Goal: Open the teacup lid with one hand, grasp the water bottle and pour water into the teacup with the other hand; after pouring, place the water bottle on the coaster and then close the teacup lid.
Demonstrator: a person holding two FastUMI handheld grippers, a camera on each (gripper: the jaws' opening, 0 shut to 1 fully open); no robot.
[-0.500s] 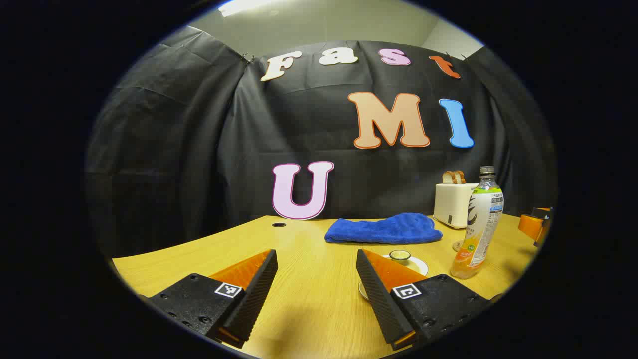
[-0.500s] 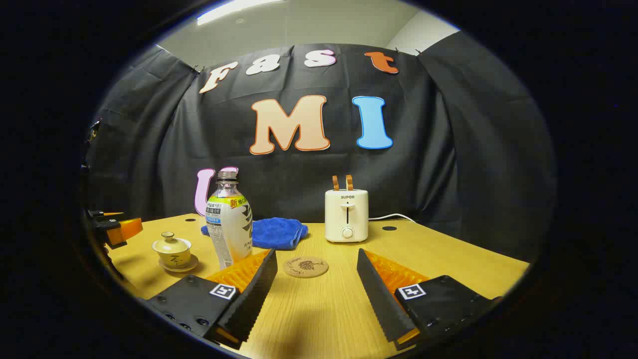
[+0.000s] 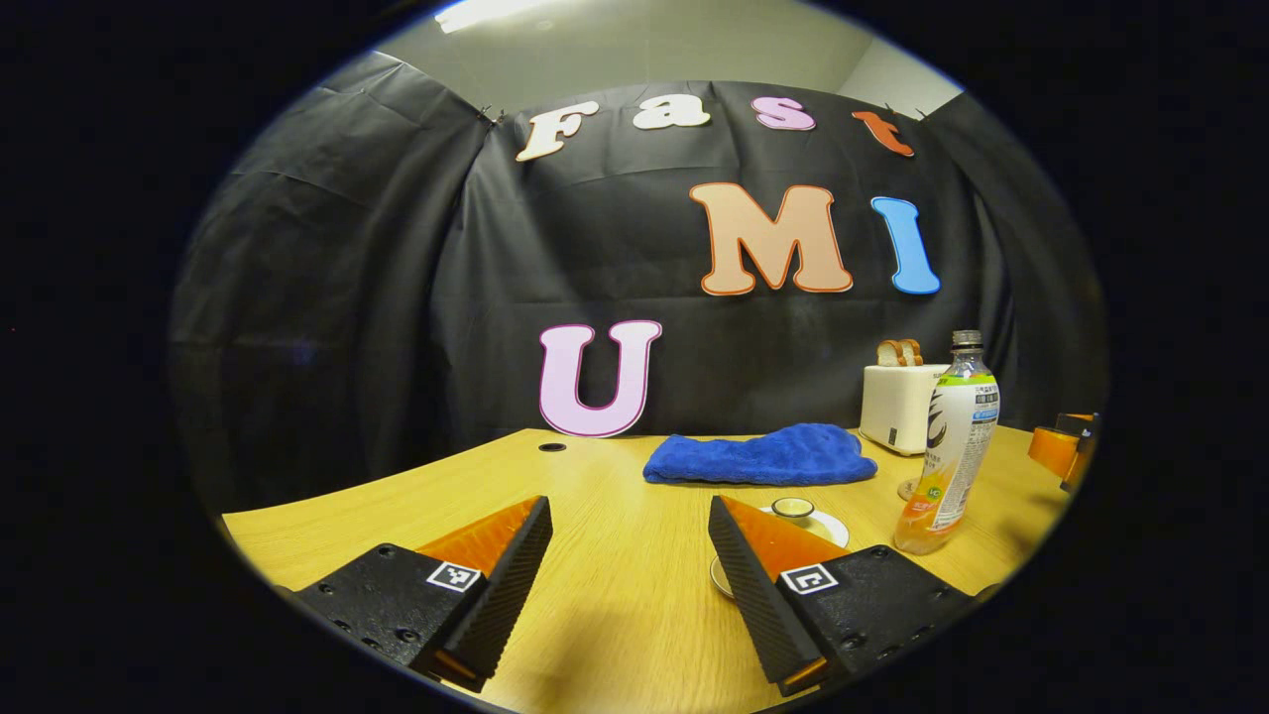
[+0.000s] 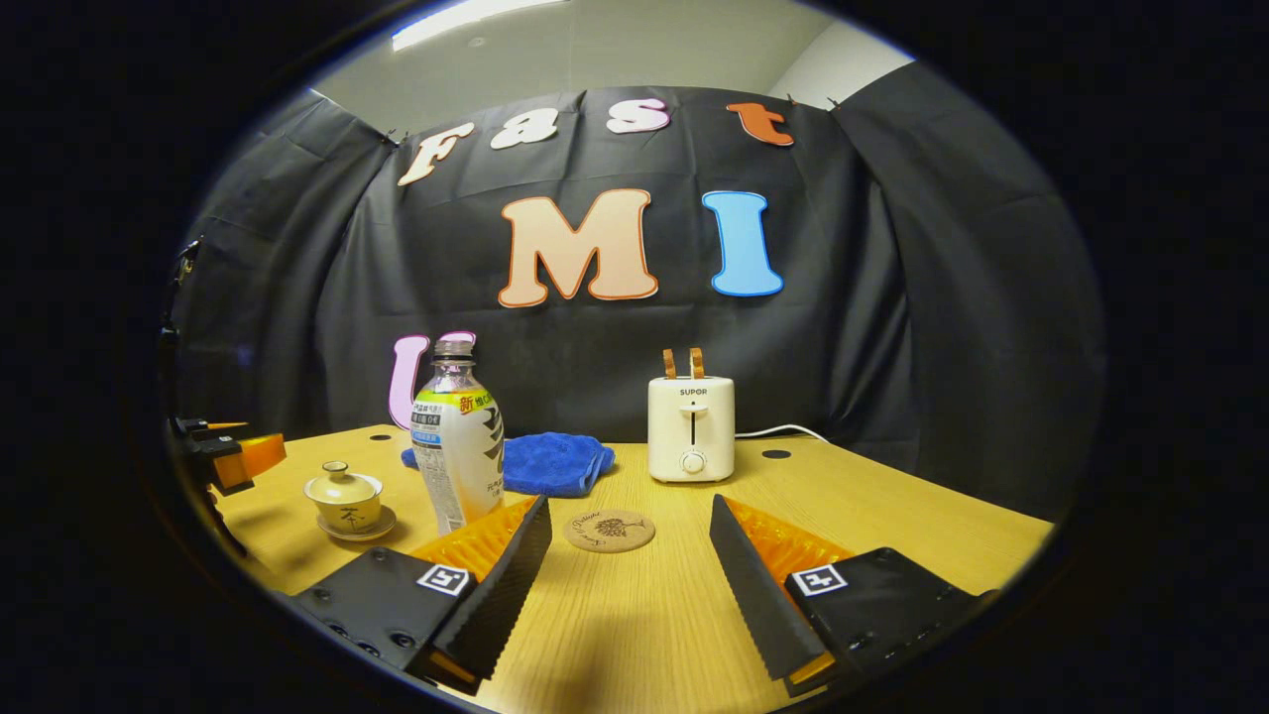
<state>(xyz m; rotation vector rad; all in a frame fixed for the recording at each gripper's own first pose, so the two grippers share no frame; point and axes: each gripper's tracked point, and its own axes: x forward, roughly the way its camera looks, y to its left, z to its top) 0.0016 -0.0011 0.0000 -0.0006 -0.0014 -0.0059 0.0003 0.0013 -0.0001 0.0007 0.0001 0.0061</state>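
On the wooden table (image 4: 892,506) the teacup (image 4: 343,501) sits on its saucer with its lid (image 4: 342,483) in place, near the left edge in the right gripper view. The water bottle (image 4: 456,451) stands upright just to the right of the cup, and behind the bottle lies a blue cloth (image 4: 555,462). The round coaster (image 4: 609,530) lies bare on the table, in front of a white toaster (image 4: 692,427) with two slices of bread sticking up. The right gripper (image 4: 630,565) hangs low over the table with its jaws spread wide and nothing between them; the coaster shows just beyond the gap, and the bottle stands just behind its left finger. In the left gripper view, the left gripper (image 3: 630,570) is likewise spread wide and holds nothing. Its right finger hides most of the teacup (image 3: 818,526), so that only the lid's knob (image 3: 793,508) and part of the rim show, and the bottle (image 3: 952,446) stands further right, apart from the cup.
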